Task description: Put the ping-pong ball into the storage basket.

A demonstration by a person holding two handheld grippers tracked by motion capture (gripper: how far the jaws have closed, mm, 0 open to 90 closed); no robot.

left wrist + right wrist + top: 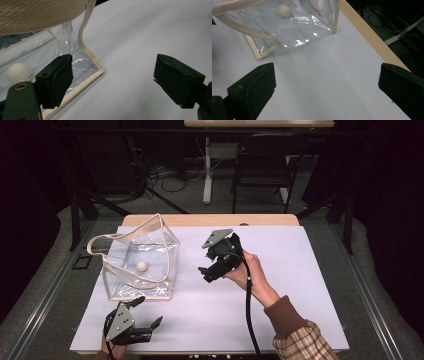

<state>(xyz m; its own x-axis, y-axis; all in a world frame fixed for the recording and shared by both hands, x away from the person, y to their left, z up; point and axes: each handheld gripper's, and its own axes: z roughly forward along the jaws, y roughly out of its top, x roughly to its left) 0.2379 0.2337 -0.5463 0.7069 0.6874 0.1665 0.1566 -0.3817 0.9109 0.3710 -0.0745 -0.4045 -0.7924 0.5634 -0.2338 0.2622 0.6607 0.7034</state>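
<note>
A clear plastic bag [150,270] with beige trim and straps stands on the left of the white sheet, and a small white ball [142,265] lies inside it. My left gripper [147,312] is open near the front edge, just in front of the bag's near corner. In the left gripper view, my left gripper [117,80] has one jaw by the bag's corner seam [96,62], with the ball [18,72] behind the plastic. My right gripper [206,266], held mid-table, points left at the bag from a short gap. In the right gripper view it [327,92] is wide open and holds nothing, with the bag [294,32] and ball [284,10] ahead.
A white sheet [280,285] covers the table, and the wooden table edge [210,220] shows at the back. Beyond it are a dark chair [262,167], a white table leg [207,170] and floor cables [170,175]. A black cable [248,310] trails from the right gripper.
</note>
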